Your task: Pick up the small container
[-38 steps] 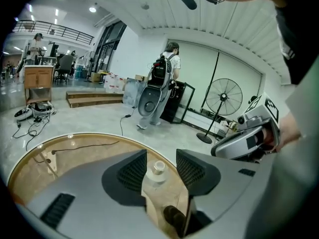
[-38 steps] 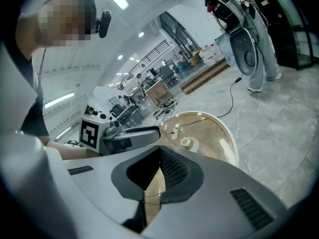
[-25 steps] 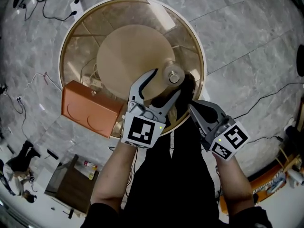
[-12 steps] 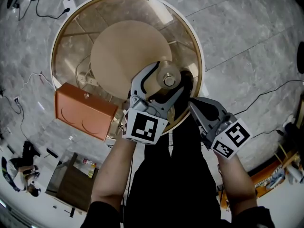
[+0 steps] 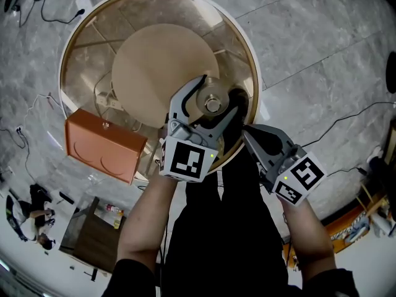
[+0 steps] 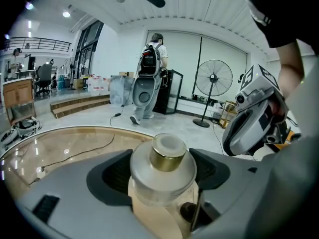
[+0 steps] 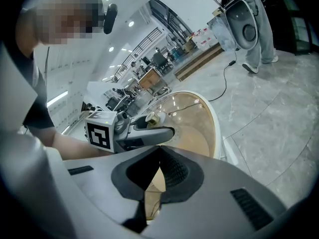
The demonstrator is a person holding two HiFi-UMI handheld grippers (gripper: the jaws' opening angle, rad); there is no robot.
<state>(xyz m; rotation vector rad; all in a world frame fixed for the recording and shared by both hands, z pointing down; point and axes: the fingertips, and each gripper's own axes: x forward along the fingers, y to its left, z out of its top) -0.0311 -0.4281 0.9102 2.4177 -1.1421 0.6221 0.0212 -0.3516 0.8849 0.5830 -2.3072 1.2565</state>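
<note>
The small container (image 5: 213,104) is a frosted jar with a gold cap, standing upright near the front edge of the round glass table (image 5: 250,54). My left gripper (image 5: 220,95) is open, its jaws spread wide on either side of the jar. In the left gripper view the container (image 6: 164,166) fills the gap between the two dark pads, and I see no pad pressing on it. My right gripper (image 5: 245,132) hangs shut just right of the left one, off the table edge, with nothing between its jaws (image 7: 158,151). From the right gripper view the container (image 7: 152,117) shows small beyond them.
A tan round disc (image 5: 161,67) lies under the glass top. An orange box (image 5: 105,144) sits against the table's left side. Cables run over the grey marble floor (image 5: 322,36). Far off, a person (image 6: 149,73) stands near a floor fan (image 6: 213,78).
My left gripper has slid forward, so the container now sits between its fingers instead of at their tips; the jaws stand a little wider. The right gripper stays in place.
</note>
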